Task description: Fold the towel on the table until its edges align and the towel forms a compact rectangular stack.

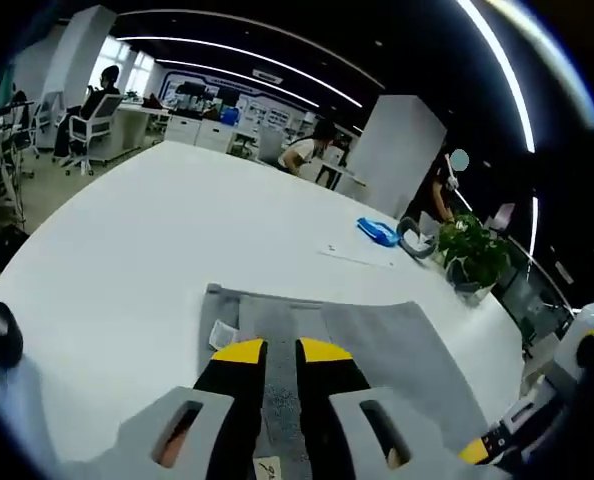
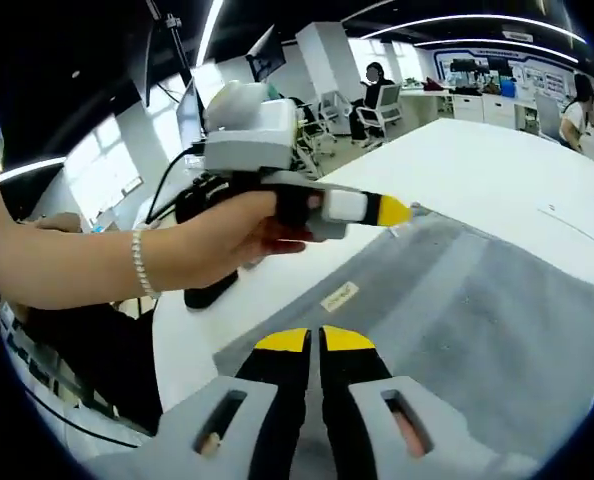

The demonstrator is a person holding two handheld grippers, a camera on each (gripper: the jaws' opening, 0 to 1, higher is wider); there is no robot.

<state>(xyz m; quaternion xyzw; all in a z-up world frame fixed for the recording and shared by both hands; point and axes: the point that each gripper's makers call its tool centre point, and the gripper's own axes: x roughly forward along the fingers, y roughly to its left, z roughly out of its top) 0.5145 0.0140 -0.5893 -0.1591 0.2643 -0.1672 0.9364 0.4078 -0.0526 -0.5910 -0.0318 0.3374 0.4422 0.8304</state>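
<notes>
In the left gripper view, the yellow-tipped left gripper (image 1: pixel 281 352) was clenched on the flat grey cloth towel (image 1: pixel 377 340) lying on the white table (image 1: pixel 127 250). In the right gripper view, the right gripper (image 2: pixel 314 341) pinched the towel's near edge; its small sewn label (image 2: pixel 339 296) was unreadable.

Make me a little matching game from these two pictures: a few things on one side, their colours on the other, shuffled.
Things:
1. towel
2. table
3. potted plant
4. left gripper jaw tips

Colours:
A. yellow
B. green
C. grey
D. white

Pairs: 1-C, 2-D, 3-B, 4-A
</notes>
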